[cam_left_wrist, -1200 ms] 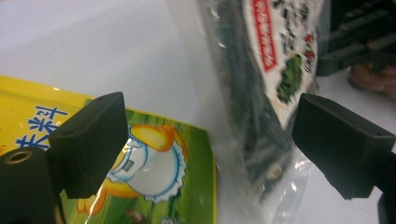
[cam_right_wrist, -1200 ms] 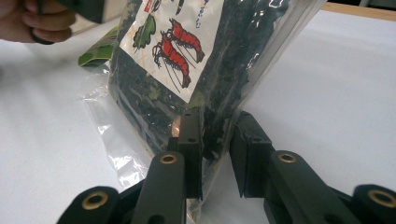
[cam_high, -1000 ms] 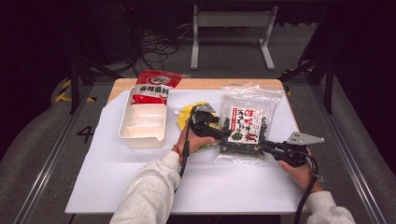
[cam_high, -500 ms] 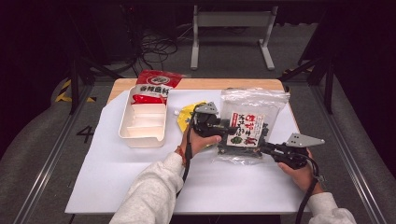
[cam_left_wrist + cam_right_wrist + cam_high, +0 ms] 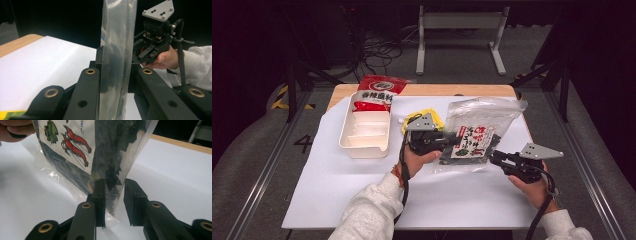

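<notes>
High view: our left gripper (image 5: 451, 142) has just clamped the seaweed bag (image 5: 477, 137); right gripper (image 5: 493, 156) has just been opening around its corner, beside the empty white tray (image 5: 346, 139).

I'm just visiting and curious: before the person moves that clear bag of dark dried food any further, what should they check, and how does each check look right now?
1. Left gripper clamped on the seaweed bag: ok; its jaws have just been closing and now squeeze the plastic.
2. Right gripper gripping it: not ok; its jaws have just been opening, and a gap shows beside the bag's corner.
3. Bag lifted off the white sheet: ok.
4. Bag untorn: cannot tell.
5. White tray out of the way: ok.
</notes>
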Demonstrator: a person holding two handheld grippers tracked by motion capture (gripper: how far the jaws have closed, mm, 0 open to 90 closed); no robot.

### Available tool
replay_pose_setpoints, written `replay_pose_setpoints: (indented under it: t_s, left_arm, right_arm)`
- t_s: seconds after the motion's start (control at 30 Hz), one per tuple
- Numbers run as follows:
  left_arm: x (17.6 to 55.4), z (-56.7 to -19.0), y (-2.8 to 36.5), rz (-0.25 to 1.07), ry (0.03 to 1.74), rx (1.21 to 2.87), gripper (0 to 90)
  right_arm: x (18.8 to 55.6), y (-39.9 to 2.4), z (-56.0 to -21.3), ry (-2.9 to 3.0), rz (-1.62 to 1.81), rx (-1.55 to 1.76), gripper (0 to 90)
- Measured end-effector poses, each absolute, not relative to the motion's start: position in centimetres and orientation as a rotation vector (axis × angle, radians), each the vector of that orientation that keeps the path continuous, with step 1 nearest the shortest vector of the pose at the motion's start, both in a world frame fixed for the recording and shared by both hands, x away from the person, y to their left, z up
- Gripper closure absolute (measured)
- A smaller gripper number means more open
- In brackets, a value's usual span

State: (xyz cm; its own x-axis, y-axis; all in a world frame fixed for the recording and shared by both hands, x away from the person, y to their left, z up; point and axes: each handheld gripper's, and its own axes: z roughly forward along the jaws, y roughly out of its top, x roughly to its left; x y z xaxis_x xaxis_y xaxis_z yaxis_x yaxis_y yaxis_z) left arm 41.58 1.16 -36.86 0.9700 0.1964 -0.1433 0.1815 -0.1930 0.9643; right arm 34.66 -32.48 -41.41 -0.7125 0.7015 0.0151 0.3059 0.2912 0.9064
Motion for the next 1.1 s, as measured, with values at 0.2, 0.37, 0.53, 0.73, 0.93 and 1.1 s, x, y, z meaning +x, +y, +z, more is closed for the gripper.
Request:
replay_pose_setpoints:
  t_s: [0.2, 0.37, 0.53, 0.73, 0.93, 1.1]
  left_arm:
    - [41.0, -35.4, 3.2, 0.071, 0.295, 1.747, 79.7]
    - [40.5, -34.4, 4.4, 0.117, 0.283, 1.745, 79.7]
    - [40.3, -33.2, 5.9, 0.159, 0.269, 1.732, 79.7]
    - [40.0, -32.2, 9.0, 0.237, 0.287, 1.71, 79.7]
    - [40.3, -31.2, 11.7, 0.309, 0.306, 1.704, 79.6]
    - [41.1, -29.7, 15.2, 0.396, 0.328, 1.701, 79.6]
  right_arm:
    - [34.0, -32.4, -41.1, 2.19, 1.383, 0.917, 54.7]
    - [33.4, -32.4, -41.1, 2.22, 1.355, 0.92, 46.4]
    - [32.4, -32.0, -41.6, 2.263, 1.299, 0.897, 42.3]
    - [31.3, -32.1, -41.9, 2.286, 1.267, 0.879, 38.9]
    - [31.3, -32.2, -42.4, 2.3, 1.267, 0.899, 37.2]
    - [31.3, -31.7, -42.7, 2.317, 1.253, 0.892, 36.8]
